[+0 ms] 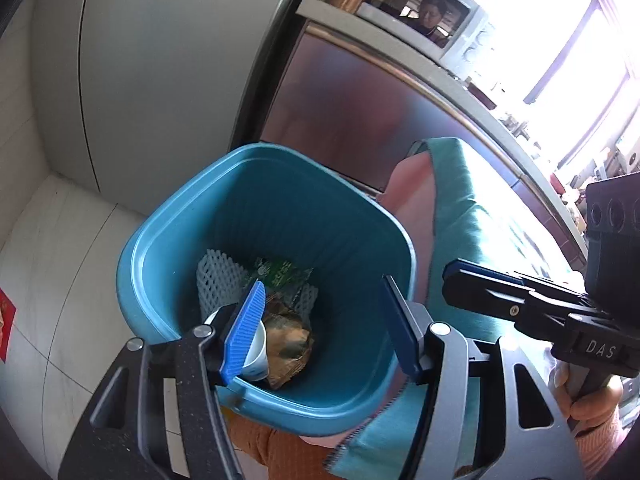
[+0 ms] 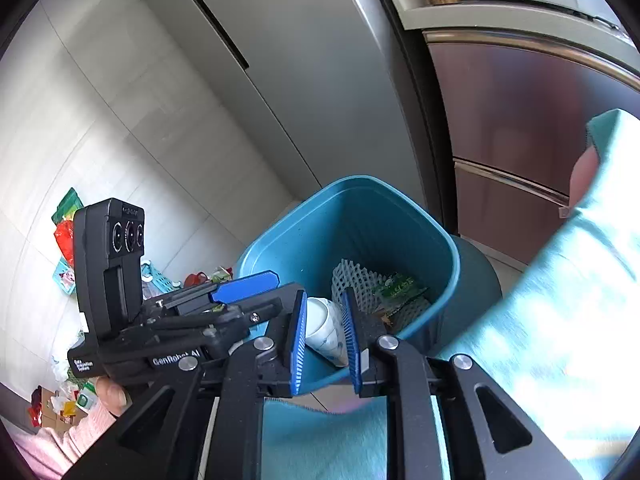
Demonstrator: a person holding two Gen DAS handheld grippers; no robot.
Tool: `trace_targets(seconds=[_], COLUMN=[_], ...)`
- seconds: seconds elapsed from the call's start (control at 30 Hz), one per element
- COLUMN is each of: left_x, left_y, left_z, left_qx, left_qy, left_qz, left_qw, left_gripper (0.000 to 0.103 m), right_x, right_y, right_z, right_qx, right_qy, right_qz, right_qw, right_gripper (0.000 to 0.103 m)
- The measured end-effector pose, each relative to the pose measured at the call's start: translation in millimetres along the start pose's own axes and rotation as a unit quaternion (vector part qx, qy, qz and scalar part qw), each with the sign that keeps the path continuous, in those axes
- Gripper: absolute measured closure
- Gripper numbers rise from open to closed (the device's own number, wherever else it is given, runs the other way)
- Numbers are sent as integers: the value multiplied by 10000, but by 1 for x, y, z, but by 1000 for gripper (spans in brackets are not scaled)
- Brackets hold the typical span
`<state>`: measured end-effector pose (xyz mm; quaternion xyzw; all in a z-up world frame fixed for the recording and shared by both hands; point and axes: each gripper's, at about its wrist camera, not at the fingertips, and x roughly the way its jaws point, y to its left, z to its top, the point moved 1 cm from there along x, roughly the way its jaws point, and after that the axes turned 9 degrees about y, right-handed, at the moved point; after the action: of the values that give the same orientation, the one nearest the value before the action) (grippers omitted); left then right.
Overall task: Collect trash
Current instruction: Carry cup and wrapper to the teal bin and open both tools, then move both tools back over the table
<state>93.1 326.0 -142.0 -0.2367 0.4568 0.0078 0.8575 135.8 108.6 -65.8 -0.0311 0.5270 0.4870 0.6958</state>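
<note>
A blue trash bin (image 1: 160,280) (image 2: 448,248) stands beside a table edge. On its bottom lie a white foam net (image 1: 218,280) (image 2: 356,276), a green wrapper (image 1: 280,272) (image 2: 396,286), a brown crumpled wrapper (image 1: 288,344) and a white paper cup (image 1: 258,356) (image 2: 324,332). My left gripper (image 1: 322,330) (image 2: 276,290) hangs open over the bin mouth, nothing between its blue pads. My right gripper (image 2: 325,338) (image 1: 446,284) points at the bin from the table side. Its jaws stand a narrow gap apart, and the cup shows through that gap, down inside the bin, untouched by the pads.
A teal cloth (image 1: 460,208) (image 2: 560,300) covers the table to the right of the bin. A grey fridge (image 1: 160,60) and a dark red cabinet (image 1: 340,112) stand behind. Bags and packaging (image 2: 66,232) litter the tiled floor at left. Pink-sleeved hands (image 1: 592,400) hold the grippers.
</note>
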Motion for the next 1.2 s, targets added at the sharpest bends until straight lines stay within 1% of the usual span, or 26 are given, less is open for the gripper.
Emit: trace_targets(seconds=[0.1, 0.2, 0.3, 0.37, 0.53, 0.7, 0.83, 0.97, 1.1, 1.2], left_x=[-12, -26, -40, -45, -43, -27, -10, 5, 18, 26], left_y=[-15, -39, -68, -90, -145, -197, -243, -283, -317, -345], left_z=[-2, -6, -12, -16, -27, -36, -50, -63, -81, -97], left_qx=[195, 527, 940, 1229, 1837, 2179, 2488, 2813, 3099, 3331], left_qy=[-140, -342, -520, -591, -531, -313, -97, 124, 353, 524], left_qz=[-96, -214, -372, -486, -859, -1192, -1387, -1546, -1754, -1922], left_qw=[9997, 9978, 9935, 9895, 9778, 9682, 9585, 9470, 9338, 9216], left_gripper=[45, 44, 42, 40, 40, 40, 40, 40, 40, 40], right_x=[-17, -39, -65, -84, -129, -170, -200, -231, -264, -276], right_y=[-3, -5, -10, -15, -37, -66, -91, -114, -141, -165], right_z=[-9, -22, -34, -44, -74, -114, -150, -189, -230, -248], right_qx=[-55, -71, -16, 68, 378, 859, 1316, 1762, 2239, 2575], right_qy=[-133, -322, -585, -769, -1199, -1537, -1787, -2038, -2330, -2459], right_qz=[-33, -89, -162, -210, -419, -756, -1082, -1424, -1774, -1994], right_qw=[9999, 9994, 9982, 9968, 9912, 9815, 9690, 9524, 9296, 9130], right_gripper=[79, 77, 77, 74, 73, 72, 72, 72, 70, 67])
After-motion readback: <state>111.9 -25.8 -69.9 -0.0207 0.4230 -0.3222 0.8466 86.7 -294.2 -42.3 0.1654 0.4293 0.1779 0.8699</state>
